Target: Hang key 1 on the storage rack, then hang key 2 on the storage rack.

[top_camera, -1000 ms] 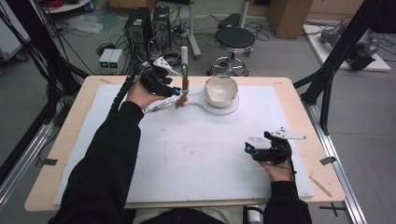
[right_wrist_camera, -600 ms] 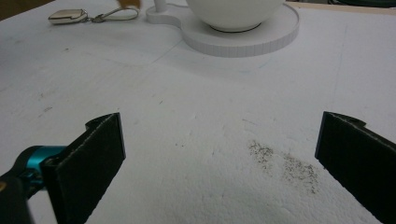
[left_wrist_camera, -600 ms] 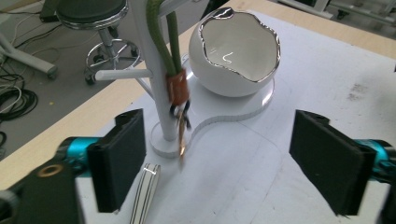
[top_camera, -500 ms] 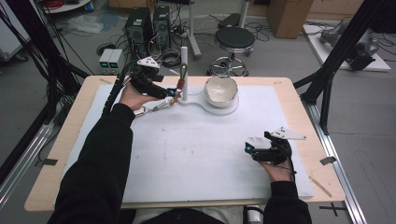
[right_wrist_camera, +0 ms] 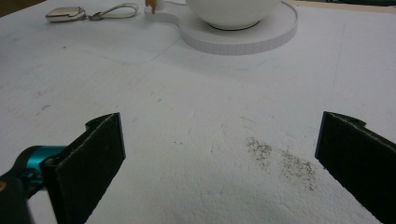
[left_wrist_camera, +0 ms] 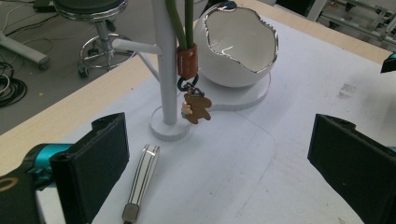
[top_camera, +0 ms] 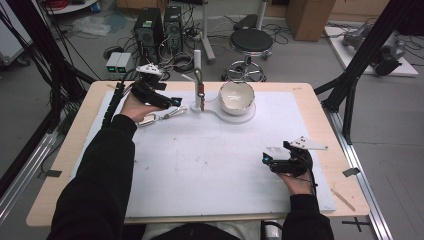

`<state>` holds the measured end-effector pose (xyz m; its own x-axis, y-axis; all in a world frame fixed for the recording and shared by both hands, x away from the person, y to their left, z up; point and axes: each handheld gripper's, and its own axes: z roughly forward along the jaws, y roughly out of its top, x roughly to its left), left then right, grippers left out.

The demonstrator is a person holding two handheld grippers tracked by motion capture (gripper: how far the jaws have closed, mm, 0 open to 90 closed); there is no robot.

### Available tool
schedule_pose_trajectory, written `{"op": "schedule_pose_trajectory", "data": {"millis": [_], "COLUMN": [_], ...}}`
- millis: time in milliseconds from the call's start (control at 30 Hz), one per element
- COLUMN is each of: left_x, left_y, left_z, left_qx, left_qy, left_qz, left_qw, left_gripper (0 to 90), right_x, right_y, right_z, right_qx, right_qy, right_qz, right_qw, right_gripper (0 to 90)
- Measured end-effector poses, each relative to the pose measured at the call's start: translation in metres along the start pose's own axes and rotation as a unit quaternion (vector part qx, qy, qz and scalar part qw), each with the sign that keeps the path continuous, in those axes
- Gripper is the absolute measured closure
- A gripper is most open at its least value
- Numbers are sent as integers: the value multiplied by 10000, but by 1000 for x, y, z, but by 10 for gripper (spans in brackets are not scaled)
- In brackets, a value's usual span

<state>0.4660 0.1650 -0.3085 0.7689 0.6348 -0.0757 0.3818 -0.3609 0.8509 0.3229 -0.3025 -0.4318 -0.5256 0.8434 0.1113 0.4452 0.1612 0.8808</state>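
In the high view, the left gripper [top_camera: 172, 101] is held wide open and empty beside the white stand [top_camera: 198, 80], the right gripper [top_camera: 266, 159] resting open on the table [top_camera: 200, 165]. In the left gripper view, a keychain [left_wrist_camera: 191, 88] is seen hanging: light, dangling, probably best pinched at its leather loop; the fragile-looking bowl [left_wrist_camera: 238, 44] crowds it. In the right gripper view, a key fob [right_wrist_camera: 65, 14] lies well apart.

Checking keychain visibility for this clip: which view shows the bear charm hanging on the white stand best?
The left gripper view: the bear charm hangs close and sharp beside the white stand. The high view shows it as a tiny speck. The right gripper view catches a cropped orange bit at the top edge.
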Motion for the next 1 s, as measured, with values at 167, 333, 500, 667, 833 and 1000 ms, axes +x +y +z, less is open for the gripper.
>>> {"op": "schedule_pose_trajectory", "data": {"millis": [167, 333, 500, 667, 833, 1000], "left_x": [3, 6, 8, 16, 21, 28], "left_y": [-5, -15, -24, -38, -45, -50], "left_z": [-5, -15, -20, -25, -29, -34], "left_qx": [-39, -75, -46, -25, -54, -122], "left_qy": [40, 94, 215, 320, 411, 504], "left_qz": [-70, -91, -137, -291, -362, -426], "left_qw": [10000, 9999, 9997, 9991, 9985, 9977], "left_gripper": [47, 47, 47, 47, 47, 47], "right_x": [0, 0, 1, 1, 0, 0], "right_y": [0, 0, 0, 0, 0, 0], "right_z": [0, 1, 2, 1, 2, 2], "right_qx": [6, 15, 40, 40, 26, 48], "right_qy": [-3, -8, 0, -6, -9, -6], "right_qz": [-8, -17, -30, -22, -42, -21], "right_qw": [10000, 10000, 10000, 10000, 10000, 10000], "right_gripper": [7, 7, 7, 7, 7, 8]}}
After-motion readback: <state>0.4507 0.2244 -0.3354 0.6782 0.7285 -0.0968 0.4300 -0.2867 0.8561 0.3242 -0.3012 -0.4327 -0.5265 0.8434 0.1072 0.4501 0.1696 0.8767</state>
